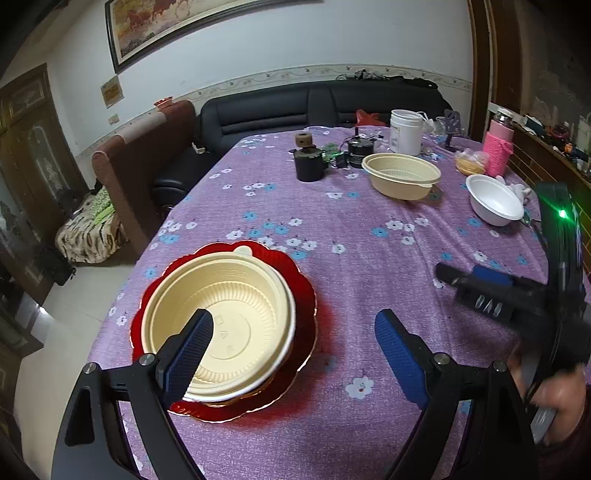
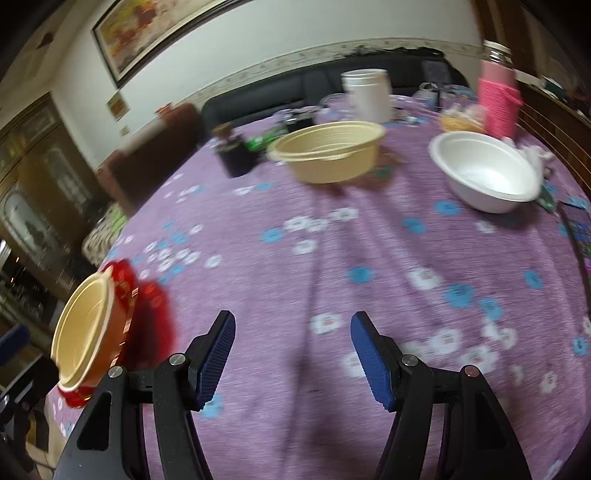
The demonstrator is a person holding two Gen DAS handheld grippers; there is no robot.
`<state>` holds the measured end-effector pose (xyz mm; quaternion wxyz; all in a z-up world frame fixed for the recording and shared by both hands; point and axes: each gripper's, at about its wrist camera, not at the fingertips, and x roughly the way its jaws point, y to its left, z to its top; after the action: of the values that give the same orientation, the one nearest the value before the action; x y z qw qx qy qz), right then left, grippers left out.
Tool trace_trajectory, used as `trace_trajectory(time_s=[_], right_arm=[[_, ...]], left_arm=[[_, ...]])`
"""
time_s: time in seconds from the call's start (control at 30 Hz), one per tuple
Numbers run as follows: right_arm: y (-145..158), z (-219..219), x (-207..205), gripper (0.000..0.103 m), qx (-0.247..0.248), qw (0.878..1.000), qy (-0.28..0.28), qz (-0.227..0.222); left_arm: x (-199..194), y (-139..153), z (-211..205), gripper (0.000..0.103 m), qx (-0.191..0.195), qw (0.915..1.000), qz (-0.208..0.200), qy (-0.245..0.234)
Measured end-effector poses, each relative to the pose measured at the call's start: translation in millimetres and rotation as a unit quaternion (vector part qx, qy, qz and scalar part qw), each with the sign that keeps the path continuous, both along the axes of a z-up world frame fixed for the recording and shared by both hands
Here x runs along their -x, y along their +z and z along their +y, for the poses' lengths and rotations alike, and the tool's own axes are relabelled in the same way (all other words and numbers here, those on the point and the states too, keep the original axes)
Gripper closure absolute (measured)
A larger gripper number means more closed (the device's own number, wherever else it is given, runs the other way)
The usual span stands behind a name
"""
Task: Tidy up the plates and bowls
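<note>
Left gripper (image 1: 293,343): tilted down over the table, jaws spread wide, nothing held.
Right gripper (image 2: 293,354): tilted down likewise, jaws parted less widely, empty; only cloth between the pads.
Cream bowl (image 1: 218,325): below the left finger, nested on a red scalloped plate (image 1: 306,291).
Second cream bowl (image 1: 402,175): well ahead of both grippers.
White bowl (image 1: 495,199): ahead and right.
Surface: purple flowered tablecloth (image 1: 369,229), with a white jar (image 1: 406,131), a pink-sleeved bottle (image 1: 498,151) and a dark cup (image 1: 308,164) at the far end.
Room: black sofa (image 1: 266,110), framed painting (image 1: 177,26).
Left view only: right gripper's body and the hand (image 1: 565,402) holding it.
Right view only: heavy blur; stacked bowl seen edge-on, far left.
</note>
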<state>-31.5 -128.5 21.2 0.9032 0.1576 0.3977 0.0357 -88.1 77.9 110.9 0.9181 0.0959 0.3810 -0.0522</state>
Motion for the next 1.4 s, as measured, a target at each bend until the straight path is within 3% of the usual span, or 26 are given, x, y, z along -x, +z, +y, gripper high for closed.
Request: trace_trajectory(time_s=[0.23,0.4,0.53,0.6,0.63,0.7,0.8,1.03,1.23,1.4], right_arm=[[5,-94,5,0.034,-0.005,0.993,-0.115,0.0],[5,-177,-1,0.034,-0.04,0.97,-0.238,-0.003],[-6,-214,-29,0.037,-0.062,0.963,-0.262,0.018],[-14,-228,-42,0.046,-0.068,0.961,-0.267,0.028],[-17,-232,-50,0.05,-0.073,0.96,-0.267,0.033],[-25,-235,-62,0.074,-0.09,0.96,-0.263,0.045],[-31,-233,-66,0.089,-0.115,0.961,-0.246,0.053],[-23,-198,-40,0.095,-0.164,0.972,-0.154,0.06],[-28,-161,-12,0.095,-0.245,0.962,-0.049,0.109],[-34,-121,8,0.092,-0.201,0.969,-0.002,0.145]], left_arm=[[-2,0,0,0.014,0.027,0.9995,0.001,-0.017],[-6,-5,-4,0.014,0.037,0.999,0.009,-0.021],[-8,-9,-8,0.014,0.032,0.9991,0.018,-0.021],[-9,-10,-9,0.014,0.03,0.9991,0.02,-0.02],[-8,-10,-11,0.014,0.029,0.9992,0.021,-0.021],[-9,-11,-12,0.014,0.029,0.999,0.025,-0.022],[-10,-12,-12,0.014,0.036,0.9986,0.03,-0.023],[-11,-14,-17,0.014,0.06,0.9961,0.051,-0.04],[-13,-18,-22,0.014,0.097,0.9895,0.087,-0.063],[-16,-21,-34,0.014,0.111,0.9859,0.103,-0.072]])
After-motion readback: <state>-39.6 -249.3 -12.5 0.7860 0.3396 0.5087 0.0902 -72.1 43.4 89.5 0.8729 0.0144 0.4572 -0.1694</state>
